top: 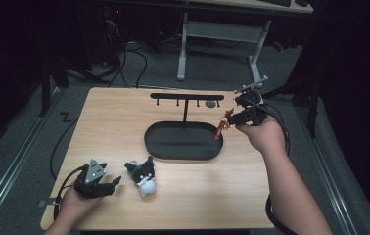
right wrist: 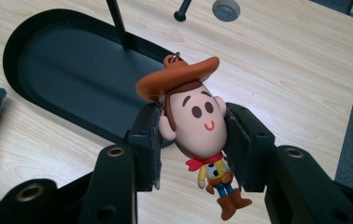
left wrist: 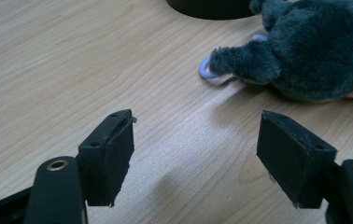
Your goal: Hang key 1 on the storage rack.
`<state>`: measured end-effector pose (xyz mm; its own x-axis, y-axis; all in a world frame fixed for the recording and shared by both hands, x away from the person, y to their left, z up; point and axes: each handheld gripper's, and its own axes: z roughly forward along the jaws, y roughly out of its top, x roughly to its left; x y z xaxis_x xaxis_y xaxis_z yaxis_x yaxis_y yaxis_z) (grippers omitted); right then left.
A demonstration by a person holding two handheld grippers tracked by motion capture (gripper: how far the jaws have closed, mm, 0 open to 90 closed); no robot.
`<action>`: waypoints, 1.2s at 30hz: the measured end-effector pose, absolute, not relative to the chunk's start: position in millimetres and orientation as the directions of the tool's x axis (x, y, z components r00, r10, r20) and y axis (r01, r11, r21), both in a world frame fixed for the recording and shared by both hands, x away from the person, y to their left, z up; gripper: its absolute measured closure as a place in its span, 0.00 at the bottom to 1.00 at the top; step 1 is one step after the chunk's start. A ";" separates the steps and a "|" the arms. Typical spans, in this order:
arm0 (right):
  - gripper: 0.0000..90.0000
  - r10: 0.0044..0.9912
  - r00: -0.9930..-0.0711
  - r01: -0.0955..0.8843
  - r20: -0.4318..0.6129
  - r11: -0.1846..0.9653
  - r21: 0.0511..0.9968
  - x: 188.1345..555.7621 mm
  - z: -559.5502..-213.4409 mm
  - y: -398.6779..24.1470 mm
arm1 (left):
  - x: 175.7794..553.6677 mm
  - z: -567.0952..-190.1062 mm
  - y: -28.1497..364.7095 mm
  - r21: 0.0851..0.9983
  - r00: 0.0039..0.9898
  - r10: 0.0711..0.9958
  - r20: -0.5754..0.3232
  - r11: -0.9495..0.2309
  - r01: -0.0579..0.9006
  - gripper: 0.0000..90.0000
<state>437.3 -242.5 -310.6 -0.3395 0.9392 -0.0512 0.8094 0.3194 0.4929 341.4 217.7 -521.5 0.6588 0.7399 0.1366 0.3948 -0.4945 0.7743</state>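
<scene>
Your wooden bench [top: 124,122] takes up the middle of the high view, with grey floor around it. Just above the centre of that view sits the black oval tray [top: 183,142] of a stand, and from it a thin post rises to a black hanging bar [top: 187,96] with short pegs underneath. A small grey disc [top: 211,104] lies on the bench just behind the bar's right end.

At the lower left of the high view your left hand holds the left gripper [top: 107,183] low over the bench. In the left gripper view its jaws stand well apart with only bare wood between them. Just to its right lies a dark grey and white plush toy [top: 142,177]; in the left gripper view it sits at the upper right, with a pale blue loop [left wrist: 206,71] at one end.

At the right of the tray, your right hand holds the right gripper [top: 227,120] raised above the tray's right end. In the right gripper view its jaws are clamped on the head of a small cowboy figure [right wrist: 198,126] with a brown hat, red neckerchief and brown boots, its body hanging below the jaws.
</scene>
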 end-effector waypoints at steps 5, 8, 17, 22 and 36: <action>0.65 0.940 -0.338 0.808 -0.050 0.317 0.497 443.0 -309.4 -240.2 | 341.5 -521.9 218.4 0.775 0.657 0.742 0.136 -0.493 0.396 0.31; 0.65 0.940 -0.338 0.807 -0.050 0.317 0.498 447.1 -308.8 -238.9 | 341.7 -521.7 218.6 0.776 0.655 0.743 0.134 -0.490 0.397 0.31; 0.65 0.944 -0.326 0.806 -0.045 0.302 0.510 459.5 -304.3 -235.1 | 341.1 -522.1 218.7 0.774 0.657 0.742 0.134 -0.492 0.398 0.31; 0.65 0.945 -0.324 0.799 -0.044 0.298 0.521 464.8 -301.4 -232.0 | 340.7 -522.0 220.1 0.778 0.654 0.744 0.133 -0.487 0.396 0.31; 0.65 0.956 -0.288 0.809 -0.048 0.270 0.522 480.0 -305.9 -233.7 | 339.8 -521.4 223.0 0.779 0.650 0.749 0.129 -0.483 0.401 0.31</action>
